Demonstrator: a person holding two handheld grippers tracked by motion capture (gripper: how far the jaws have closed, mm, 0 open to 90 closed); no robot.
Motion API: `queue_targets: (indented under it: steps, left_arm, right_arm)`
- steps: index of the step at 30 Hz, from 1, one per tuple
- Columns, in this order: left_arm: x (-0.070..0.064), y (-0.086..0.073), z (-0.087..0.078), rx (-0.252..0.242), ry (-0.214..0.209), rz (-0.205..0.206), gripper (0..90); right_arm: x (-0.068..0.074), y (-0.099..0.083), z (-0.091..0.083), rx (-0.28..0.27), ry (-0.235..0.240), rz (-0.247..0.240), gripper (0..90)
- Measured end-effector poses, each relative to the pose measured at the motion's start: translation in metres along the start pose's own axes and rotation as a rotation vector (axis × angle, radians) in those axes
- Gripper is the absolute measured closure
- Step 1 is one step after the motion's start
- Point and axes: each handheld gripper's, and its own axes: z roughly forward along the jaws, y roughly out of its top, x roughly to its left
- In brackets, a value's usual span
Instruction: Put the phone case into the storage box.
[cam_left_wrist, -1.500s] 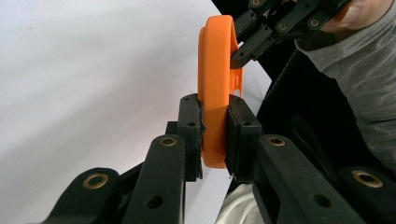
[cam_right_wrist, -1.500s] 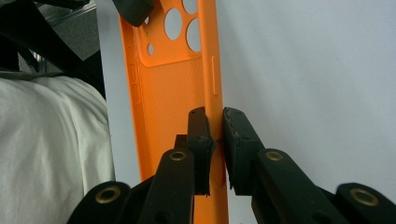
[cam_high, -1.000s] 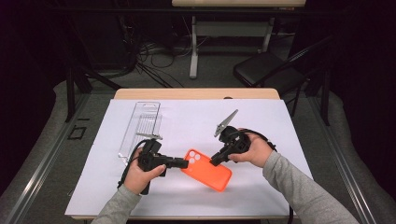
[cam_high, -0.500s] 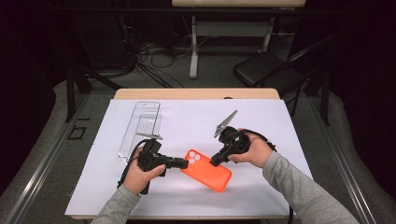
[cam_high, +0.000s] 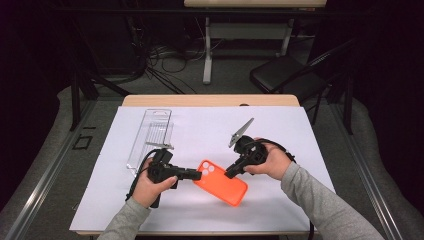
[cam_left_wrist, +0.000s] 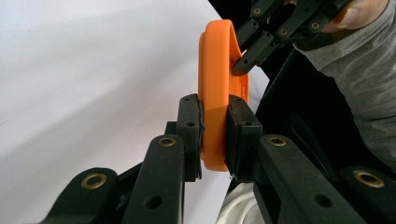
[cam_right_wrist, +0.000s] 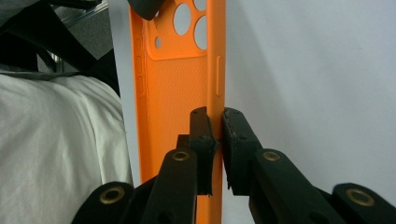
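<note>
Nothing had shifted since a second earlier — my left gripper (cam_high: 198, 174) and right gripper (cam_high: 229, 174) both stayed clamped on the orange phone case (cam_high: 221, 182), low over the tabletop (cam_high: 300, 130). Uneven pulling could have twisted it free — thin-edge grips.

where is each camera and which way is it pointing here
High view: above the person's side, looking forward and down at the white table; both forearms, left gripper, right gripper.
Left gripper view: rides the left gripper, looking along its jaws, clamped on the orange phone case; a sleeve beyond.
Right gripper view: rides the right gripper, jaws pinching the case's side wall.
Shared: all three views show the case.
</note>
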Motion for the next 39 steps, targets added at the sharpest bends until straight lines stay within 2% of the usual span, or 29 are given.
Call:
queue_targets:
  steps: [17, 24, 30, 34, 39]
  left_arm:
    - [0.0011, -0.0001, 0.0004, -0.001, -0.006, -0.001, 77.4]
    - [0.0021, 0.0001, 0.0005, 0.000, -0.015, -0.011, 74.4]
    - [0.0026, 0.0002, 0.0002, -0.006, -0.028, -0.014, 68.4]
    - [0.0027, 0.0001, -0.0007, -0.034, -0.020, -0.015, 61.0]
    - [0.0026, 0.0002, -0.0040, -0.065, -0.022, -0.007, 56.9]
  right_arm:
    - [-0.0001, 0.0000, 0.0000, 0.000, -0.001, 0.000, 83.5]
    - [0.0003, 0.0005, 0.0007, -0.003, 0.001, 0.000, 83.6]
    - [0.0011, 0.0011, 0.0011, -0.006, 0.004, 0.003, 83.5]
    - [0.0003, 0.0007, 0.0001, -0.003, 0.001, 0.006, 83.5]
    - [-0.0005, -0.0005, -0.0007, -0.005, -0.001, 0.020, 83.5]
